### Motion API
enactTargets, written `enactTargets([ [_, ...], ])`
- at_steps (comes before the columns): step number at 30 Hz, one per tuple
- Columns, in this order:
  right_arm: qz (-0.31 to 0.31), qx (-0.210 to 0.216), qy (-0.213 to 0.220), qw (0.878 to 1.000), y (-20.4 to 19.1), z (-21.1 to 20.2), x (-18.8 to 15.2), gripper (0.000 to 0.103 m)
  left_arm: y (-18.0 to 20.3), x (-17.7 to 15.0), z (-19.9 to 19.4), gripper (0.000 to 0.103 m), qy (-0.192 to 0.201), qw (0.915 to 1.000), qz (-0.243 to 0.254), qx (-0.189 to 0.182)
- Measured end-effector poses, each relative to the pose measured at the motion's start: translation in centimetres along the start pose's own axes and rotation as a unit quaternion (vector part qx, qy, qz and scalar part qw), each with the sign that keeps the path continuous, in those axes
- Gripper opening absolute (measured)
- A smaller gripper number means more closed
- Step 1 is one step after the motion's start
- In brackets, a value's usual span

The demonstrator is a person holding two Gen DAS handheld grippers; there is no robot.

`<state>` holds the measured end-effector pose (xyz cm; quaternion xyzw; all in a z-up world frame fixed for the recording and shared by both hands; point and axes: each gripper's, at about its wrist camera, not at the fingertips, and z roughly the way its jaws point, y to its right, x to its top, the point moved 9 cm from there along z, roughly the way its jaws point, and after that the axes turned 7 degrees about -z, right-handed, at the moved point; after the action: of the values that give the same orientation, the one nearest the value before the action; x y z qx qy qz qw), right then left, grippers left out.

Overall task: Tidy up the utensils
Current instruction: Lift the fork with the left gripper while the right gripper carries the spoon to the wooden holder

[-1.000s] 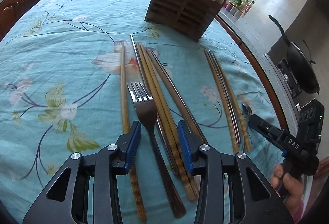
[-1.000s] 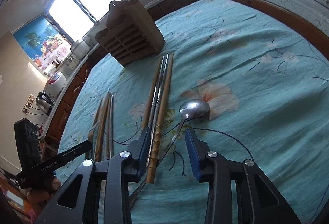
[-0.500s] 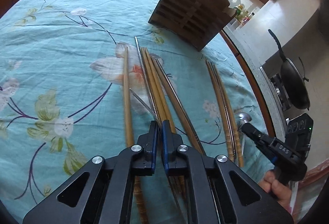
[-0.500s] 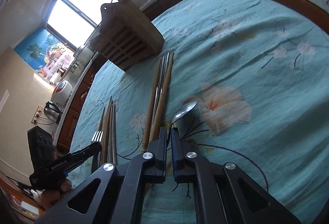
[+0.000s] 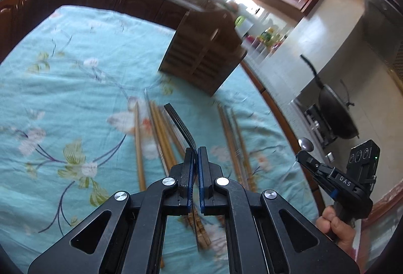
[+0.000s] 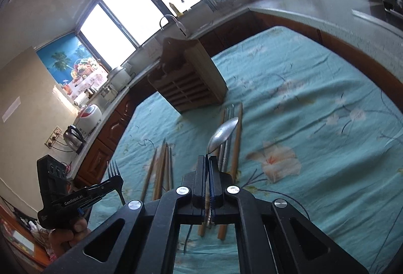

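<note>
My left gripper (image 5: 196, 152) is shut on a metal fork (image 5: 180, 124) and holds it above the teal floral tablecloth (image 5: 63, 87), tines pointing away. It also shows in the right wrist view (image 6: 114, 169). My right gripper (image 6: 208, 160) is shut on a metal spoon (image 6: 223, 133), lifted off the cloth; the spoon bowl shows in the left wrist view (image 5: 306, 144). Several wooden and metal chopsticks (image 5: 161, 133) lie on the cloth below, in two groups. A wooden slotted utensil holder (image 5: 204, 57) stands at the far side, also in the right wrist view (image 6: 191, 80).
A counter with a black wok (image 5: 337, 113) on a stove runs along the right. A kettle (image 6: 74, 137) and rice cooker (image 6: 89, 116) stand on the counter to the left. The table's wooden edge (image 5: 277, 108) curves close by on the right.
Both grippers, open around the fork and spoon a second ago, closed on them and have lifted them off the cloth toward the holder.
</note>
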<state>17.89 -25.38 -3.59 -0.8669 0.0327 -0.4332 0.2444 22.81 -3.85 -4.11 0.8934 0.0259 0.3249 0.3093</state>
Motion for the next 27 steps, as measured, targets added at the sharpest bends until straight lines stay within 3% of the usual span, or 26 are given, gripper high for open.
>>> enactTargets([
  [9,-0.047,-0.007,0.046,0.998,-2.3,-1.3,3.5,0.002,1.3,3.0,-2.7,0.002,0.058,0.9983,0.009,-0.007],
  [18,-0.070,-0.015,0.076,0.995,-3.2,-0.5,6.8,0.002,1.6,5.8,-2.4,0.002,0.081,0.9965,0.017,0.000],
  [27,-0.090,-0.024,0.118,0.989,-3.9,1.4,12.3,0.002,3.6,12.5,-1.3,0.002,0.128,0.9905,0.050,0.011],
])
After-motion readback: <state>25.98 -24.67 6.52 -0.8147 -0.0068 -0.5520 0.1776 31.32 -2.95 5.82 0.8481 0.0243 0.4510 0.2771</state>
